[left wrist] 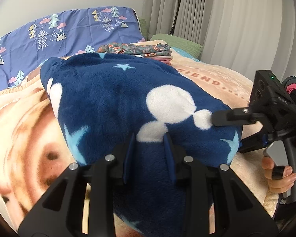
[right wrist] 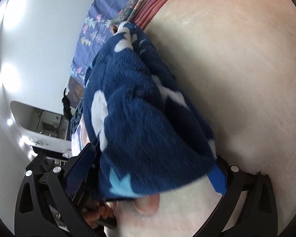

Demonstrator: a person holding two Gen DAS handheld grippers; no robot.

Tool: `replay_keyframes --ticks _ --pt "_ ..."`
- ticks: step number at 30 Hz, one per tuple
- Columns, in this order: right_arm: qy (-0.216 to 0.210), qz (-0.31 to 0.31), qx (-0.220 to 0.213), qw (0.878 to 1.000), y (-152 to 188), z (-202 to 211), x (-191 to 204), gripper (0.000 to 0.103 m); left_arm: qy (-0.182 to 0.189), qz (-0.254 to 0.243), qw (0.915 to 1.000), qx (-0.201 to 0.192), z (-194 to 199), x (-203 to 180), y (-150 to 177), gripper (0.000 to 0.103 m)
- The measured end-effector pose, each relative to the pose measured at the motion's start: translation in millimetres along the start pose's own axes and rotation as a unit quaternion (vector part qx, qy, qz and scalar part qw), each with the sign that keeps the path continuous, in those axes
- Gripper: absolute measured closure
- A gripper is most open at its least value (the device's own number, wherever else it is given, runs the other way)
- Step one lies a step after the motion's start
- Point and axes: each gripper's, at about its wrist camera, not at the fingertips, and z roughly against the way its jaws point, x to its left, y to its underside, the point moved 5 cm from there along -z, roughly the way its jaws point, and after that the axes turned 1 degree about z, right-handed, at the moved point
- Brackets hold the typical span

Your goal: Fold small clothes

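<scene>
Currently my left gripper [left wrist: 150, 154] pinches a ridge of the blue fleece garment [left wrist: 128, 102] between its pads, lifting the near edge so the fabric drapes clear of the peach blanket [left wrist: 217, 79]. My right gripper [right wrist: 148, 169] clamps the opposite edge, keeping the span taut for folding. Only the left wrist view shows the folded stack [left wrist: 140, 51] behind the garment and the right hand [left wrist: 280, 169] squeezing its trigger; the right wrist view shows the garment's hanging underside.

The peach blanket [left wrist: 223, 75] on the bed bears brown capitals near its far right edge, partly covered, reading "IEND" with a row of dots after.
</scene>
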Motion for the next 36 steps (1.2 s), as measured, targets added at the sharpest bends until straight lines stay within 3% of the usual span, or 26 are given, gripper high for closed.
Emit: replay_keyframes --ticks 8,12,15,16,17,19,20,21,22,23,24,27,32,36 --pt "0.036 0.043 -0.026 0.998 17 5 8 0.004 0.003 0.005 1.0000 -0.002 0 1 -2 0.072" --pt "0.023 0.010 -0.034 0.999 11 2 3 0.003 0.005 0.006 1.0000 -0.002 -1 1 -3 0.072" --pt "0.040 -0.021 -0.052 0.998 -4 -10 -1 0.001 0.006 0.007 1.0000 -0.002 -1 2 -3 0.072" --pt "0.051 -0.026 -0.059 0.997 -7 -13 0 0.004 0.006 0.008 0.9999 -0.002 -1 2 -3 0.072" --pt "0.060 -0.024 -0.066 0.996 -7 -12 2 0.016 0.007 0.009 0.9999 -0.003 -1 2 -3 0.072" --pt "0.083 0.027 -0.087 0.992 -7 -11 14 0.036 0.012 0.018 0.9997 -0.009 4 4 -5 0.072" --pt "0.086 0.053 -0.094 0.990 -6 -9 19 0.041 0.018 0.024 0.9994 -0.015 8 5 -7 0.070" --pt "0.092 0.073 -0.099 0.988 -4 -8 22 0.042 0.042 0.039 0.9981 -0.021 15 6 -12 0.060" --pt "0.091 0.078 -0.098 0.988 -3 -7 23 0.043 0.066 0.053 0.9960 -0.028 22 7 -17 0.037" --pt "0.089 0.082 -0.095 0.988 -4 -8 22 0.043 0.076 0.062 0.9944 -0.040 29 10 -22 0.024" --pt "0.084 0.082 -0.090 0.989 -6 -8 19 0.043 0.057 0.065 0.9945 -0.060 38 18 -30 0.014" --pt "0.072 0.079 -0.079 0.991 -9 -10 15 0.041 0.017 0.069 0.9951 -0.069 37 47 -47 0.014" --pt "0.068 0.089 -0.078 0.991 -10 -15 16 0.035 -0.017 0.169 0.9853 -0.018 -19 121 -61 0.013" --pt "0.065 0.097 -0.076 0.990 -11 -17 12 0.032 0.037 0.243 0.9693 -0.013 -58 160 -74 0.009"
